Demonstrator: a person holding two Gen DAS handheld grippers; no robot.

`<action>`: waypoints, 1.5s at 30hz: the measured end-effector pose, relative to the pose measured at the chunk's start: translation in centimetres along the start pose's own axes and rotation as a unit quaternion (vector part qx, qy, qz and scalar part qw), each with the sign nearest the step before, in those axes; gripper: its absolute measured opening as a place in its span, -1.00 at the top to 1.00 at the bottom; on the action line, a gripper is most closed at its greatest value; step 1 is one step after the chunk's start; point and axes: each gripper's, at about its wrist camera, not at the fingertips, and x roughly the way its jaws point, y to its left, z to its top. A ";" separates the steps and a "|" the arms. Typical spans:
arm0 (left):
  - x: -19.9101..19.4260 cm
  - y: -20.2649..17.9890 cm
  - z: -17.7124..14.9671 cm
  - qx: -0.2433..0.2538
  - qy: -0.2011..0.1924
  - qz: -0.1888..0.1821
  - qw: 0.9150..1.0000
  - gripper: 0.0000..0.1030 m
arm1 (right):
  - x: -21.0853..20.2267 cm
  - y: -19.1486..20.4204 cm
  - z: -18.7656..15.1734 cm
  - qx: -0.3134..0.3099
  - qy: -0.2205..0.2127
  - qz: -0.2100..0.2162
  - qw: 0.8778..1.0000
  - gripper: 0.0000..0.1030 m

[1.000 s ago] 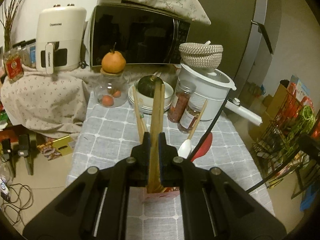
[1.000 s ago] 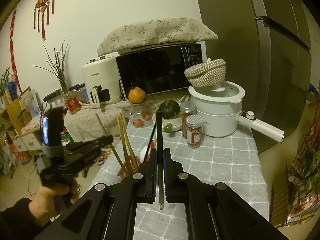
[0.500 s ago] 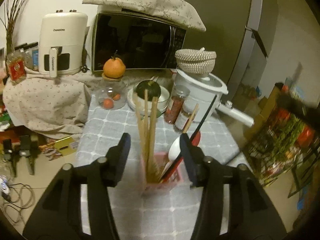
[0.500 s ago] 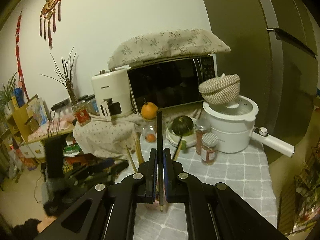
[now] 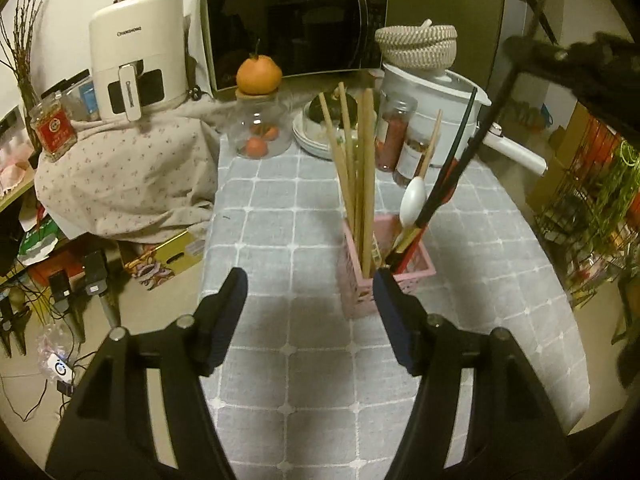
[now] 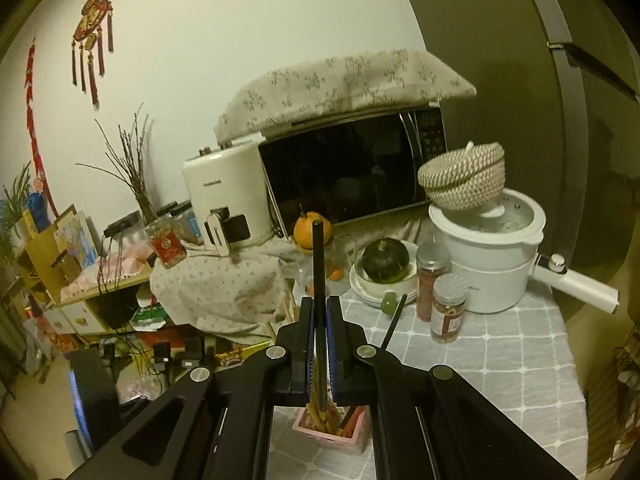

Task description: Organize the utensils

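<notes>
A pink utensil holder (image 5: 386,276) stands on the grey checked tablecloth (image 5: 304,360). It holds several wooden chopsticks (image 5: 360,168), a white spoon (image 5: 413,200) and a red utensil. My left gripper (image 5: 310,304) is open and empty, just in front of the holder. My right gripper (image 6: 319,320) is shut on a black chopstick (image 6: 318,264), held upright above the holder (image 6: 332,432). In the left wrist view that black chopstick (image 5: 460,172) slants down into the holder from the upper right.
At the back stand a microwave (image 5: 294,28), a white air fryer (image 5: 138,56), a glass jar with an orange on top (image 5: 260,120), plates with a green squash (image 6: 386,264), two spice jars (image 6: 448,312) and a white pot (image 6: 492,256) with a woven basket. A wire rack (image 5: 596,184) stands right.
My left gripper let go of the wooden chopsticks, opened wide and drew back. My right gripper carried the black chopstick over the holder, and its lower end now reaches into it.
</notes>
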 end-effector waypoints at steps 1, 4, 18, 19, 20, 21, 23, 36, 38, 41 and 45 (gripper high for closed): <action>0.0 0.0 0.0 0.000 0.002 0.000 1.000 -0.35 | 0.7 -0.1 -0.3 0.003 0.006 -0.002 1.000 0.89; 0.1 -0.1 -0.1 0.000 0.008 -0.003 1.000 -0.38 | 2.6 -0.5 -1.2 0.012 0.025 -0.007 1.000 0.89; 0.4 -0.3 -0.1 -0.013 0.018 -0.014 1.000 -0.41 | 6.4 -2.2 -3.1 0.034 0.068 -0.024 0.997 0.87; 0.4 -0.3 -0.1 -0.015 0.018 -0.015 1.000 -0.42 | 6.5 -2.1 -3.0 0.033 0.068 -0.025 0.997 0.85; 0.3 -0.3 -0.1 -0.015 0.018 -0.016 1.000 -0.42 | 6.4 -2.1 -2.9 0.034 0.068 -0.025 0.997 0.82; 0.3 -0.3 -0.1 -0.016 0.018 -0.016 1.000 -0.42 | 6.2 -2.1 -2.8 0.036 0.066 -0.026 0.997 0.69; 0.2 -0.4 -0.2 -0.015 0.017 -0.017 1.000 -0.43 | 5.7 -2.1 -2.6 0.040 0.059 -0.023 0.997 0.43; -2.7 -3.0 -0.5 -0.029 -0.007 -0.032 0.999 -0.74 | -2.5 -3.7 -2.0 0.035 0.025 -0.048 0.998 -0.50; -3.5 -3.5 -0.6 -0.036 -0.013 -0.028 0.999 -0.99 | -3.8 -4.5 -2.5 0.044 0.026 -0.063 0.997 -0.58; -4.6 -4.4 -0.6 -0.034 -0.020 -0.025 0.999 -1.00 | -5.8 -5.6 -3.5 0.049 0.034 -0.096 0.994 -0.79; -6.1 -5.7 -1.0 -0.023 -0.031 -0.006 0.999 -1.00 | -8.4 -6.5 -5.2 0.046 0.029 -0.137 0.989 -1.00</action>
